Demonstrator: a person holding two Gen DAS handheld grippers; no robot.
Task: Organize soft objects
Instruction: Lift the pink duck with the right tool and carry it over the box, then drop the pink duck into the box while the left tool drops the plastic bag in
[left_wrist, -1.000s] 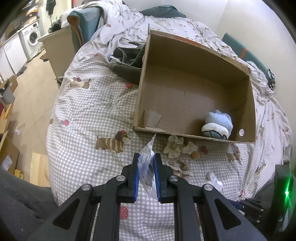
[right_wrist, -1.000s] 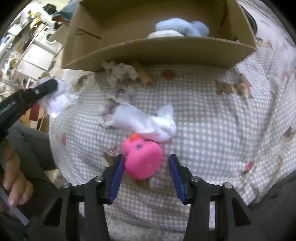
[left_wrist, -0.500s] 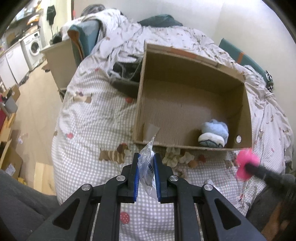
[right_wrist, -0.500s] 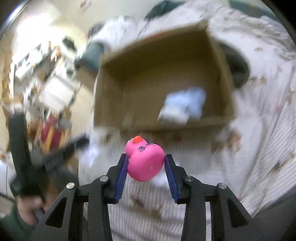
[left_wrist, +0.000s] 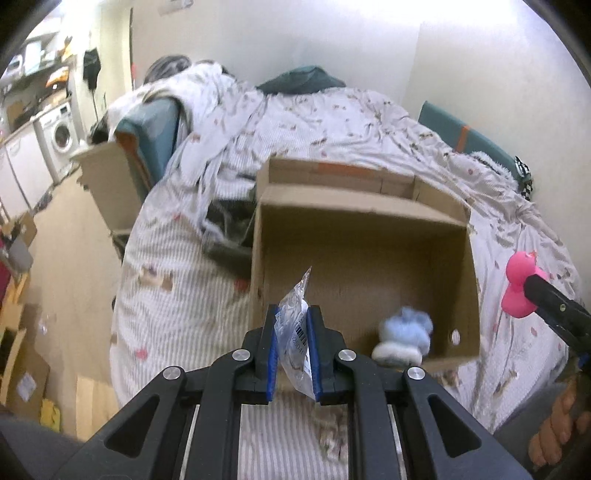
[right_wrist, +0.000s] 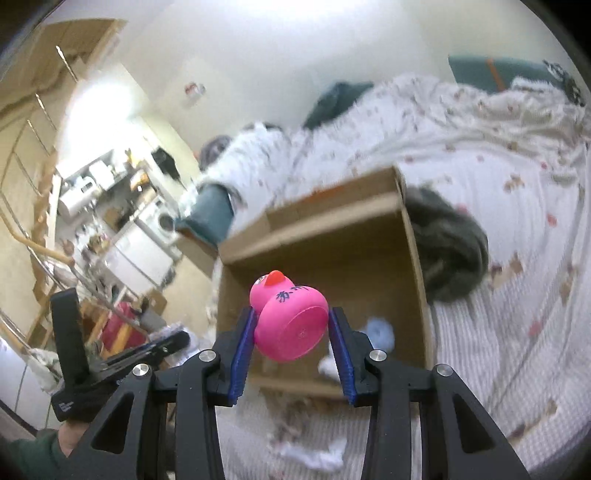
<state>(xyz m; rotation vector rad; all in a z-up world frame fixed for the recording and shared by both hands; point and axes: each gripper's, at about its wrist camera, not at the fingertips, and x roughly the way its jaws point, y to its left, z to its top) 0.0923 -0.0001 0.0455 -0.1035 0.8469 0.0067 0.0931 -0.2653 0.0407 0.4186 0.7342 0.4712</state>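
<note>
My left gripper (left_wrist: 293, 354) is shut on a clear plastic packet (left_wrist: 295, 332) with a barcode, held above the bed in front of an open cardboard box (left_wrist: 369, 218). A light blue and white soft toy (left_wrist: 404, 338) lies inside the box near its front wall. My right gripper (right_wrist: 291, 354) is shut on a pink rubber duck (right_wrist: 290, 321), raised above the box's (right_wrist: 317, 229) near edge. From the left wrist view the duck (left_wrist: 519, 288) and right gripper show at the right, beside the box.
The box sits on a bed with a checked dog-print cover (left_wrist: 177, 295). Dark clothing (left_wrist: 229, 225) lies left of the box. A white cloth (right_wrist: 317, 456) and scraps lie on the cover in front of the box. A washing machine (left_wrist: 61, 134) stands far left.
My right gripper closed on the pink duck, lifted it off the bed and carried it up toward the box. My left gripper rose and tilted up, still holding the packet.
</note>
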